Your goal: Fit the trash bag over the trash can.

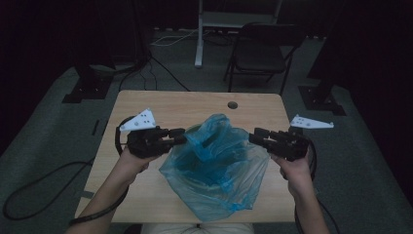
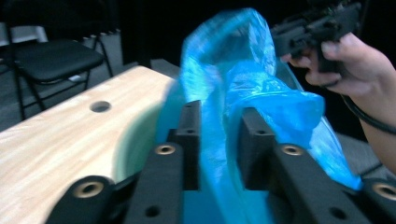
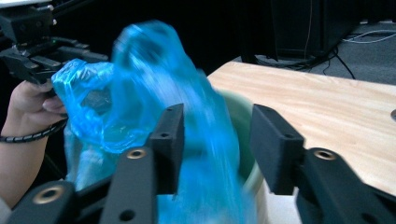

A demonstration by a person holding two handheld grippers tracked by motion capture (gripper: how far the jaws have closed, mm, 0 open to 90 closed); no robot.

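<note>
Held up over the counter (image 1: 146, 105): blue bag (image 1: 214, 165). Left tongs (image 1: 181, 136) nearly closed, pinching its rim; right tongs (image 1: 254, 137) half open around film, grip unclear.

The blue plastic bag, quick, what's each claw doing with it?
Left claw: closed on a fold of the crinkly blue plastic bag.
Right claw: open, bag film between its jaws but not clamped.

1 blue translucent plastic bag (image 1: 214, 165): I see it crumpled, mouth raised and spread, body slumped on the wooden table (image 1: 146, 105), something dark faintly visible inside.
</note>
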